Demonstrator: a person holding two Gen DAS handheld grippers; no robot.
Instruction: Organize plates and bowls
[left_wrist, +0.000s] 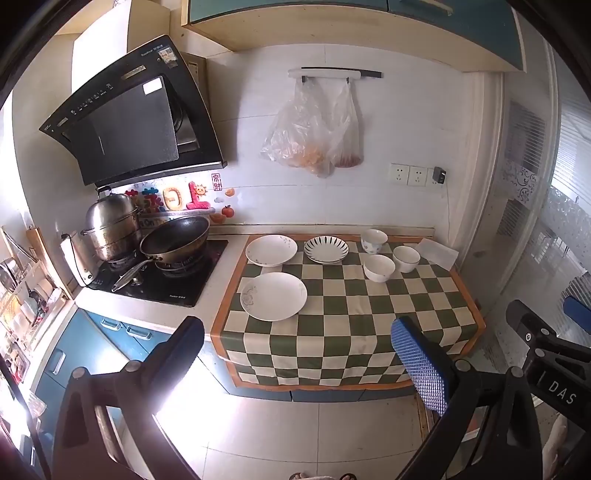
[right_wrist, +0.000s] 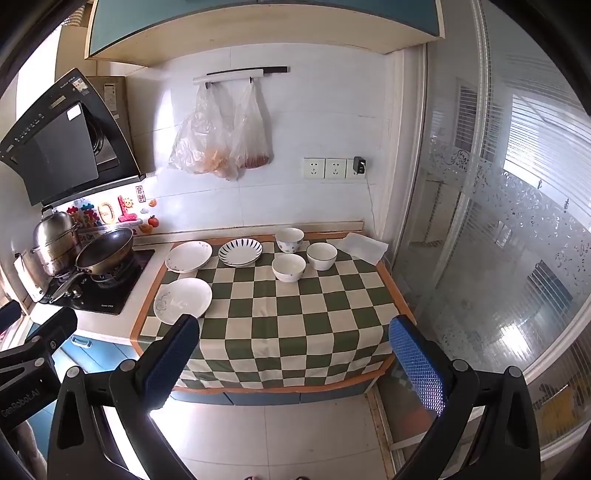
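On the green-and-cream checkered cloth (left_wrist: 369, 332) lie three plates: a large white plate (left_wrist: 273, 296) near the front left, a white plate (left_wrist: 271, 250) behind it, and a plate with black radial stripes (left_wrist: 326, 249). Three white bowls stand to their right: a patterned bowl (left_wrist: 373, 240) at the back, a bowl (left_wrist: 379, 268) in front, a dark-rimmed bowl (left_wrist: 406, 258) beside it. My left gripper (left_wrist: 295, 350) is open and empty, short of the counter. My right gripper (right_wrist: 295, 350) is open and empty too, over the cloth's front edge (right_wrist: 280, 384). Each plate and bowl stands apart.
A stove (left_wrist: 162, 273) with a dark wok (left_wrist: 175, 240) and a steel steamer pot (left_wrist: 110, 229) sits left of the cloth. A folded white cloth (left_wrist: 437, 253) lies at the back right. Plastic bags (left_wrist: 314, 129) hang on the wall. A glass sliding door (right_wrist: 498, 221) stands at the right.
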